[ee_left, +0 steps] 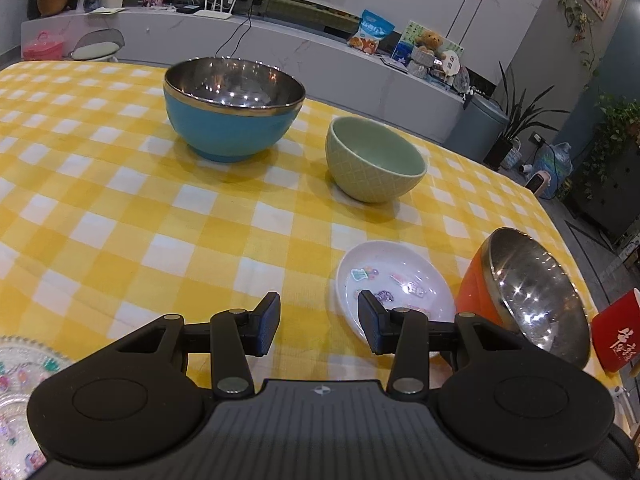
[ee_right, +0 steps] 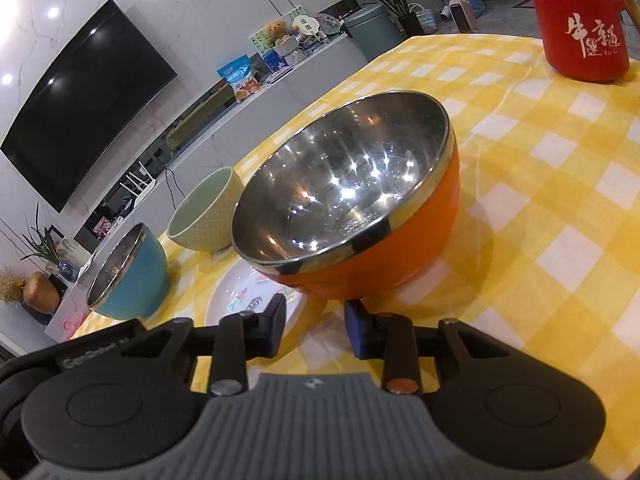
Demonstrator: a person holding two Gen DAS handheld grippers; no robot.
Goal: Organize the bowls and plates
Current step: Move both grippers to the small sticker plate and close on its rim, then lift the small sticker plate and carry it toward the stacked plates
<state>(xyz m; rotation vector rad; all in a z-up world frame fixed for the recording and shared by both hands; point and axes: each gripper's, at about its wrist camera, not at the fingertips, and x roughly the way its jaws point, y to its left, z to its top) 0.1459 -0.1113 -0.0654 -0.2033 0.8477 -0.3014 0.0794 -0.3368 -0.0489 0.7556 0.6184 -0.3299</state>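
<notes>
Left gripper (ee_left: 319, 322) low over the checked cloth (ee_left: 120, 200), level, fingers spread — empty. Right gripper (ee_right: 315, 328) rolled sideways, spread, just short of the orange bowl (ee_right: 380, 256) — no contact.

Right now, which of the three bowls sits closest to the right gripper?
The orange bowl, steel-lined, directly ahead of the open right gripper. The green bowl and blue bowl sit farther back to its left.
</notes>
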